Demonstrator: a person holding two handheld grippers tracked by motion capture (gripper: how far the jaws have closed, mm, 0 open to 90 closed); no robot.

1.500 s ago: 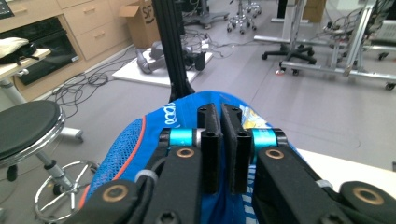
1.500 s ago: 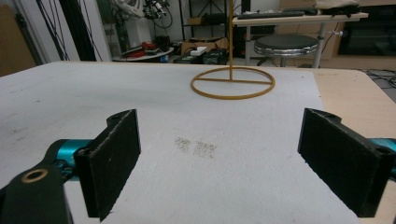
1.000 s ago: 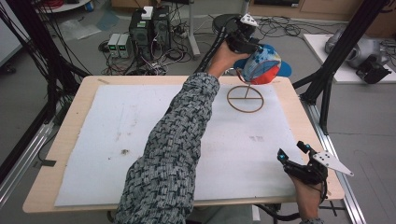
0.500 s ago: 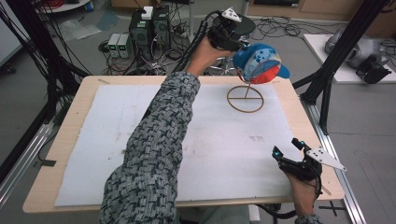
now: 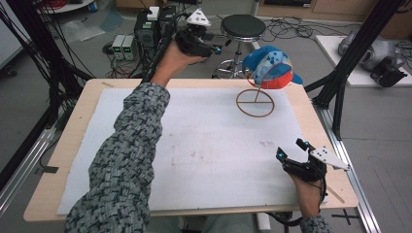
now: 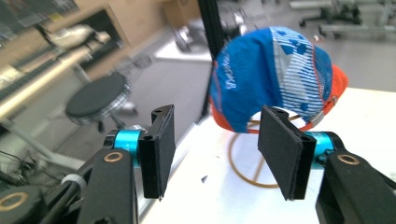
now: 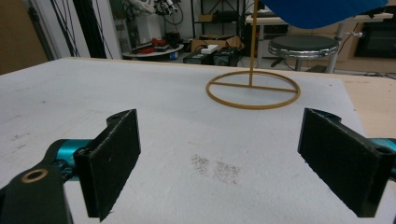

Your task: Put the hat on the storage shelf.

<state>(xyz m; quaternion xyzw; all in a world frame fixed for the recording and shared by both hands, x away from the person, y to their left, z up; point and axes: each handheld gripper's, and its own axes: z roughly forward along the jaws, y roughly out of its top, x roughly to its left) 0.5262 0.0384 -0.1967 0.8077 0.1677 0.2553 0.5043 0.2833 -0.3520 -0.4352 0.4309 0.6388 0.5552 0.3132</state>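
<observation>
The white mat (image 5: 204, 145) is left open across its middle and left. Passage at the far right is blocked by the cap (image 5: 270, 68) on its wire stand (image 5: 255, 102).

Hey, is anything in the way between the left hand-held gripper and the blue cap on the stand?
Nothing visible. The left hand-held gripper has just been opening its jaws with nothing between them, and the blue cap sits on its wire stand straight ahead with open air in between.
</observation>
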